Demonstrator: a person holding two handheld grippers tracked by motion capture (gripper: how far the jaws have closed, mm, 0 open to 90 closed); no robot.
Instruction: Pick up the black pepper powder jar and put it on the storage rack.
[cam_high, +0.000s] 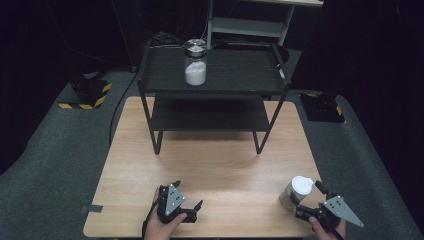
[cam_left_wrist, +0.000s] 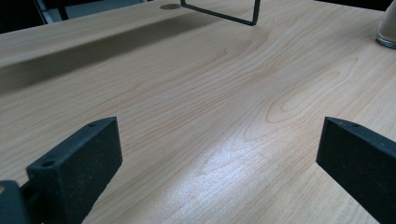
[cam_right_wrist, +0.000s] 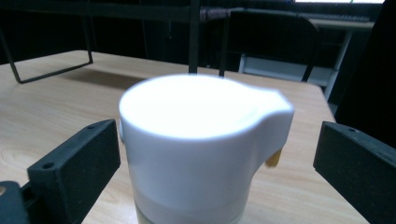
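Note:
A small jar with a white lid (cam_high: 299, 190) stands near the table's front right corner. In the right gripper view the white-lidded jar (cam_right_wrist: 201, 140) sits blurred and very close between the two black jaws, with a gap on each side. My right gripper (cam_high: 306, 199) is open around it. My left gripper (cam_high: 188, 196) rests low over the front of the table, left of centre, and is open with only bare wood between its jaws (cam_left_wrist: 219, 154). A glass jar of white powder with a metal lid (cam_high: 195, 63) stands on the top shelf of the black rack (cam_high: 260, 75).
The black two-tier rack stands at the far half of the wooden table (cam_high: 220, 165), its legs (cam_left_wrist: 224, 13) resting on the wood. The white-lidded jar's base (cam_left_wrist: 387, 29) shows at the upper right of the left gripper view. Dark carpet surrounds the table.

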